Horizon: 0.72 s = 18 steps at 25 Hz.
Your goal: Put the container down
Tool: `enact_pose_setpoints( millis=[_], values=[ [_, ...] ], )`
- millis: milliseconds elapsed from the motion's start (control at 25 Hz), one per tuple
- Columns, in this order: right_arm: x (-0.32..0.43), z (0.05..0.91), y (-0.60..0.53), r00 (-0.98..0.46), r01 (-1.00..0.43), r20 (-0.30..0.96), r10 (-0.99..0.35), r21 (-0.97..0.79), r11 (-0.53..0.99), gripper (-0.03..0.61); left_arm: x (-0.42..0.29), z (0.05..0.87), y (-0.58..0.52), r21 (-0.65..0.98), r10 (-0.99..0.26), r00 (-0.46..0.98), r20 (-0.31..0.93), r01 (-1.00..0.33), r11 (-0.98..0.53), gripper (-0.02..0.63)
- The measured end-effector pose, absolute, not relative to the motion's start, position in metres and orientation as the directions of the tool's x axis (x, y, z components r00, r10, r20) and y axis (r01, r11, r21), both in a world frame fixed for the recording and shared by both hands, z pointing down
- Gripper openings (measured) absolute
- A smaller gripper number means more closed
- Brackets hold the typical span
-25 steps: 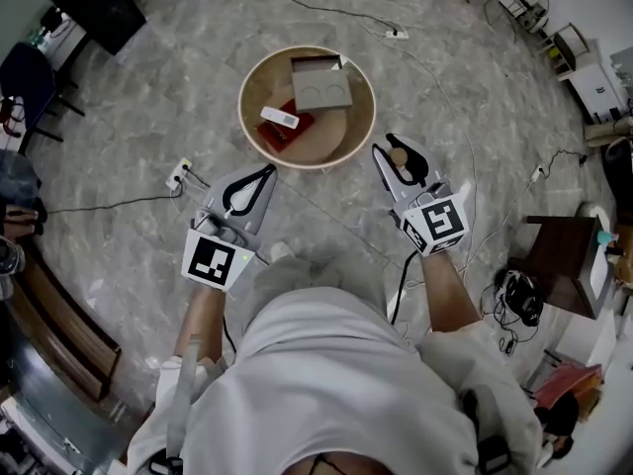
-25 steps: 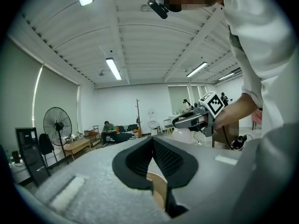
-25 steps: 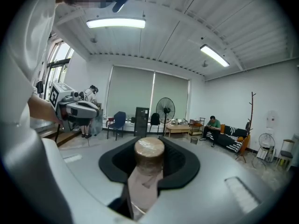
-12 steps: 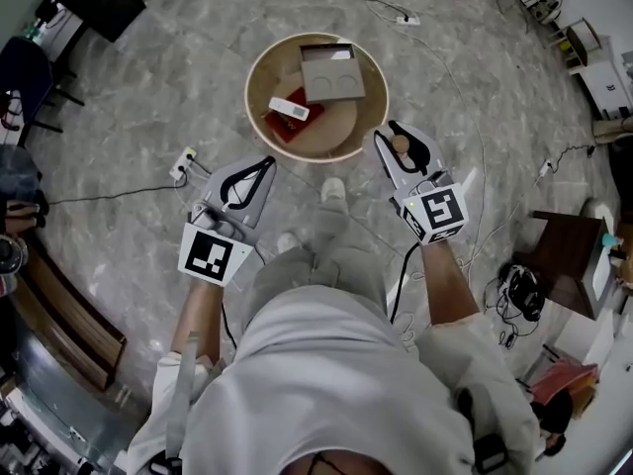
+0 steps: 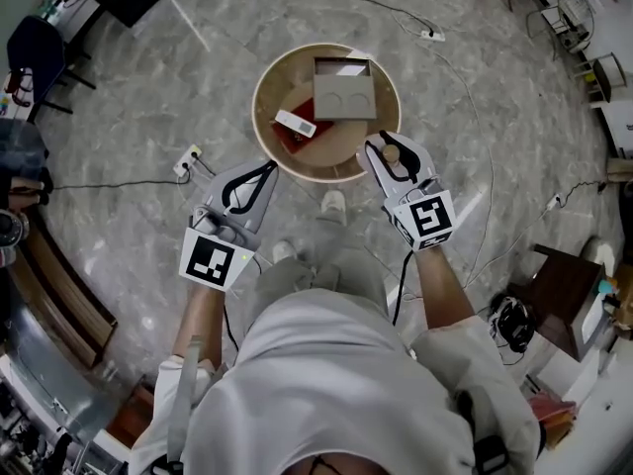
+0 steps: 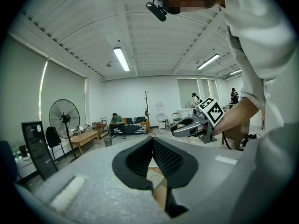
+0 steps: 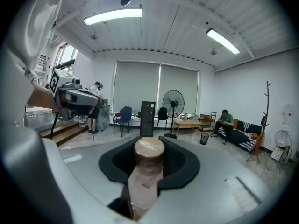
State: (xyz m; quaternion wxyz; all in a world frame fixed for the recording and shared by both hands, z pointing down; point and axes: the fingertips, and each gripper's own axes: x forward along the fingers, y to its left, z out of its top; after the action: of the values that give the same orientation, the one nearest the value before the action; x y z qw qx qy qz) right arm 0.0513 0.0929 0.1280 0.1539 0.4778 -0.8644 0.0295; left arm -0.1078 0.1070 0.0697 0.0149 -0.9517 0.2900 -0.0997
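Note:
My right gripper is shut on a small pinkish container with a round tan lid. It hangs over the near right rim of a round wooden basket on the floor. In the right gripper view the container stands upright between the black pads, lid uppermost, and the right gripper presses on both its sides. To the left and nearer the body, my left gripper is short of the basket. Its tips meet with nothing between them, as the left gripper view also shows.
The basket holds a cardboard box, a red item and a white bar. A power strip and cables lie on the marble floor. The person's shoes stand just before the basket. A dark wooden table stands at the right.
The person has stepped closer to the basket. The right gripper with the container has moved from beside the basket to over its near right rim. The left gripper has barely shifted.

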Motion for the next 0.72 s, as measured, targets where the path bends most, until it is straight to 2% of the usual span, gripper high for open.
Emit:
enact_pose_setpoints(
  millis=[440,720],
  values=[
    [0.074,0.184,-0.005,-0.626,-0.737,0.287,-0.725,0.086,0.67,0.115,-0.061,0.118,0.03,-0.029,-0.654,0.718,0.238,-0.668,-0.744,0.006],
    [0.08,0.251,-0.052,-0.634,-0.727,0.303,-0.712,0.08,0.682,0.115,-0.056,0.173,-0.005,-0.033,-0.627,0.702,0.338,-0.657,-0.754,0.007]
  ],
)
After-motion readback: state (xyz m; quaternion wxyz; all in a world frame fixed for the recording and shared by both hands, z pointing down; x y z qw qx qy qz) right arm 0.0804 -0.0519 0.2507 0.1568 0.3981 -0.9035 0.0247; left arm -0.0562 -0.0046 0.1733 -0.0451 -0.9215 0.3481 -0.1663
